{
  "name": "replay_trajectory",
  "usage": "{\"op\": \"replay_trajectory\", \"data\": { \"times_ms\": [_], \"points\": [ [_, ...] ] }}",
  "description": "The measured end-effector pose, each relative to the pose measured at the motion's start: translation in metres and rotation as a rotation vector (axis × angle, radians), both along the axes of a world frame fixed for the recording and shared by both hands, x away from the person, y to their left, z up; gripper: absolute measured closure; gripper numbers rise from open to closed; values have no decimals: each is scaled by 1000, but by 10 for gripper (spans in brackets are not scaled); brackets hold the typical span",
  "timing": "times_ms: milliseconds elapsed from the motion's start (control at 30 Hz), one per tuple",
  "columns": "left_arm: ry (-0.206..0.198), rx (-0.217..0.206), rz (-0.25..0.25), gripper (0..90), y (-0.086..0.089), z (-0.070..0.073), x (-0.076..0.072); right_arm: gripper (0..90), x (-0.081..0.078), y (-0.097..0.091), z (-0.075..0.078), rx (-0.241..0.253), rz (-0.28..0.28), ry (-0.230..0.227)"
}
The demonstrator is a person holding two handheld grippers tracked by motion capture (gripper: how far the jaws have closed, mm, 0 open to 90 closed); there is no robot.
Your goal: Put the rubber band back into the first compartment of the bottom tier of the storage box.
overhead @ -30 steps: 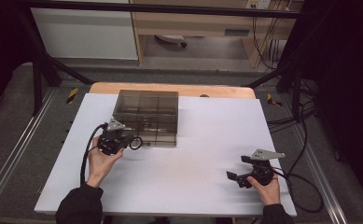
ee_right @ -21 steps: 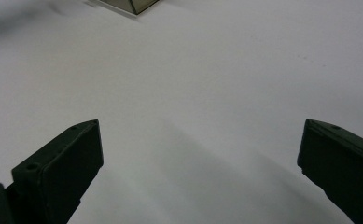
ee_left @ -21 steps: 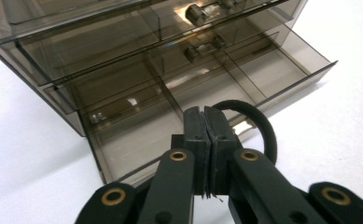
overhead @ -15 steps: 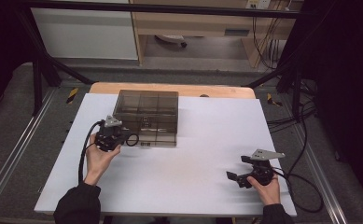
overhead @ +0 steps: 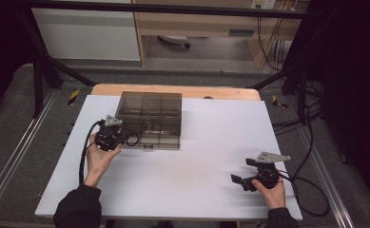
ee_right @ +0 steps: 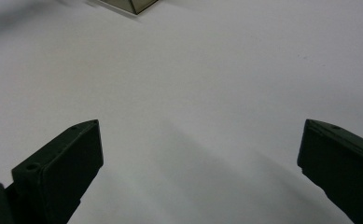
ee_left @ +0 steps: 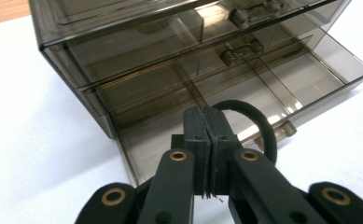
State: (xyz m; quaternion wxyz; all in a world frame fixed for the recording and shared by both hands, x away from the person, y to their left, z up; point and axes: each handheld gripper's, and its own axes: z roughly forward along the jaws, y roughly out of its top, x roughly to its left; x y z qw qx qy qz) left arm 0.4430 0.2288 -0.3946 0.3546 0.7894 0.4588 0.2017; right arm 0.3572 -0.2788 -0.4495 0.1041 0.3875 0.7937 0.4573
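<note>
A smoky see-through drawer box [overhead: 149,111] stands at the back left of the white table. Its lowest drawer [ee_left: 305,70] is pulled out, with dividers inside. My left gripper [overhead: 121,139] hangs at the box's front left corner, shut on a black ring [overhead: 133,139]. In the left gripper view the ring [ee_left: 263,123] loops out to the right of the closed jaws, just above the open drawer's front edge. My right gripper [overhead: 242,181] rests near the front right of the table, open, nothing between its fingers [ee_right: 67,158].
The white table top [overhead: 197,156] lies on a wooden board [overhead: 220,92]. A corner of the box [ee_right: 135,4] shows at the top of the right gripper view. Cables trail off the table's right side [overhead: 306,185]. Black frame posts stand at the back.
My left gripper with the black ring has crept a little farther from the person, along the box's front left corner. The right gripper has stayed put.
</note>
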Motion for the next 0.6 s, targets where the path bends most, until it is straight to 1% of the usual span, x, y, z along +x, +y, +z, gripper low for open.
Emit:
{"op": "replay_trajectory", "data": {
  "times_ms": [67,333,600],
  "points": [
    [6,3,7,881,1,0,1,8,0,0,0,1,-1,2],
    [5,7,19,881,2,1,7,8,0,0,0,1,0,1],
    [13,17,39,881,3,-1,16,8,0,0,0,2,0,0]
  ]
}}
